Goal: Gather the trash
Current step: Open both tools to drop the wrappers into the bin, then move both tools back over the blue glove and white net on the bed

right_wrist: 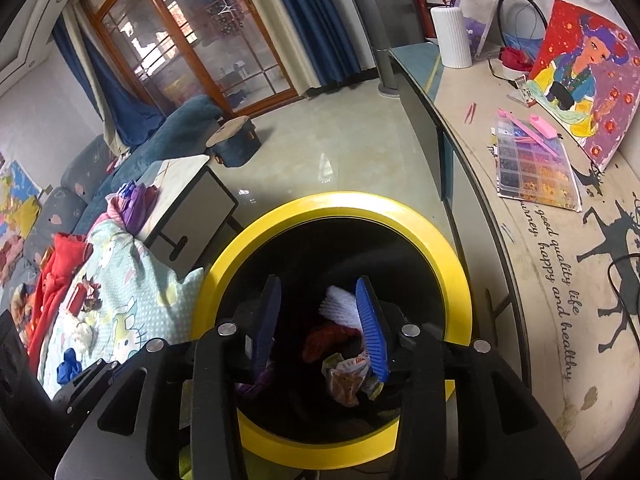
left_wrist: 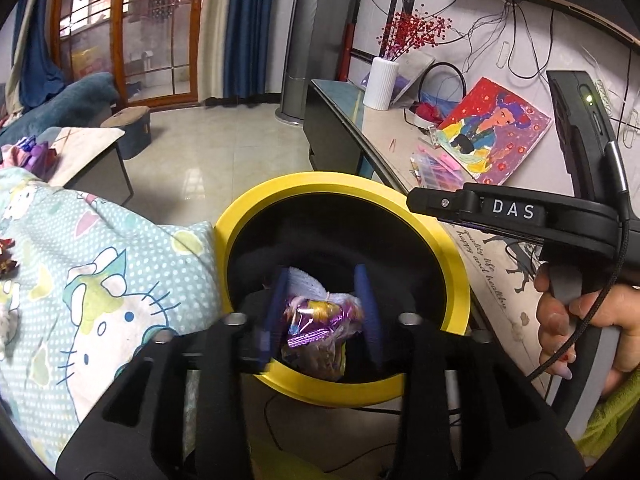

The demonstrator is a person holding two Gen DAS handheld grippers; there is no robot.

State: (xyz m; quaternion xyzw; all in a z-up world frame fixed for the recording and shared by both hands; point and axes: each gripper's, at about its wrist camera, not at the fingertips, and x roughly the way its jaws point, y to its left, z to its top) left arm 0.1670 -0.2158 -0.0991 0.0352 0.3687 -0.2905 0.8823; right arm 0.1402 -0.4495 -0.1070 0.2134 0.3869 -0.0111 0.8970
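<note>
A black bin with a yellow rim (left_wrist: 320,182) (right_wrist: 332,204) stands on the floor under both grippers. My left gripper (left_wrist: 320,274) hangs over its mouth with the jaws apart. A crumpled purple foil wrapper (left_wrist: 316,328) sits loose between the blue fingers (left_wrist: 366,308), above a white tissue (left_wrist: 308,280). My right gripper (right_wrist: 318,280) is open over the same bin, nothing pinched. Below it lie a white tissue (right_wrist: 340,304), a red scrap (right_wrist: 328,340) and a crumpled snack wrapper (right_wrist: 348,376) close to the right finger (right_wrist: 372,328). The left wrist view shows the right gripper (left_wrist: 420,200) in a hand (left_wrist: 580,320).
A cartoon-cat blanket (left_wrist: 100,280) (right_wrist: 132,292) with small scraps lies left of the bin. A long desk (right_wrist: 480,184) runs along the right, bearing a painting (left_wrist: 496,132), a bead box (right_wrist: 536,164) and a white vase (left_wrist: 380,84). A small table (right_wrist: 192,188) stands behind the blanket.
</note>
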